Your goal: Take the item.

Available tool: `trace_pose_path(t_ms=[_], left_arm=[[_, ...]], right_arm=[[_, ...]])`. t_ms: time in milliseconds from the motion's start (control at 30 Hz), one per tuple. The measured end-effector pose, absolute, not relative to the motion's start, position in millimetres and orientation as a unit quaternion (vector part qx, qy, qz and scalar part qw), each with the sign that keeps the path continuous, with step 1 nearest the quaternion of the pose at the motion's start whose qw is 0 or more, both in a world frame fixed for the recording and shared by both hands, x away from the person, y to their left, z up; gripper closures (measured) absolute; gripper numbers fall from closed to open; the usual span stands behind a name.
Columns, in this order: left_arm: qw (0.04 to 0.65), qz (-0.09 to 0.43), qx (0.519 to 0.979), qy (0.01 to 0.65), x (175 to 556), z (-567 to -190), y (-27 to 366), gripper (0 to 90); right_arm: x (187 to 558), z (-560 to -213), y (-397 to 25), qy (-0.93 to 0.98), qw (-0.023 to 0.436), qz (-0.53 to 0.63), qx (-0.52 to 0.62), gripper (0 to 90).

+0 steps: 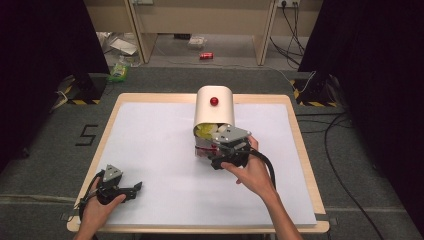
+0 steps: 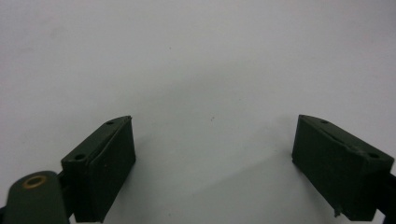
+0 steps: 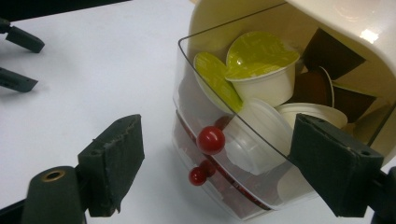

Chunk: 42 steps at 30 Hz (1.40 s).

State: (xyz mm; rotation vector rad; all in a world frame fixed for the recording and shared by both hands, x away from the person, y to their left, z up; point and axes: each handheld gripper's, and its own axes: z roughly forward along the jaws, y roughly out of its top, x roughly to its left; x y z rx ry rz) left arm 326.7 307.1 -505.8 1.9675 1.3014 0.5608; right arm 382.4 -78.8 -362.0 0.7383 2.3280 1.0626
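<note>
With the left gripper point(image 1: 134, 189) rested wide open near the table's front corner, the right gripper point(image 3: 215, 170) was held open around the red knob point(image 3: 210, 140) of the capsule drawer point(image 3: 243, 140) mid-table, best closed squarely before any pull.

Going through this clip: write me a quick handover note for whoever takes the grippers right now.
Right gripper: open, jaws either side of the upper drawer's red knob, not yet closed on it.
Left gripper: open, holding nothing, over bare table at the near left.
Capsule holder: cream, at mid table; upper clear drawer pulled partly out, full of coffee pods. Lower drawer knob sits just below.
Left: probably grip the knob and move the drawer; which way, I cannot tell.
</note>
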Motion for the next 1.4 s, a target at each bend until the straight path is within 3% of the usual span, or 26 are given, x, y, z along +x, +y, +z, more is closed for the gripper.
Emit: trace_pose_path(t_ms=[1400], left_arm=[[0.350,0.218,0.760,0.503,327,-506,307,12.4]], right_arm=[[332,-369,-88,0.867,0.204,0.389,0.236,22.0]])
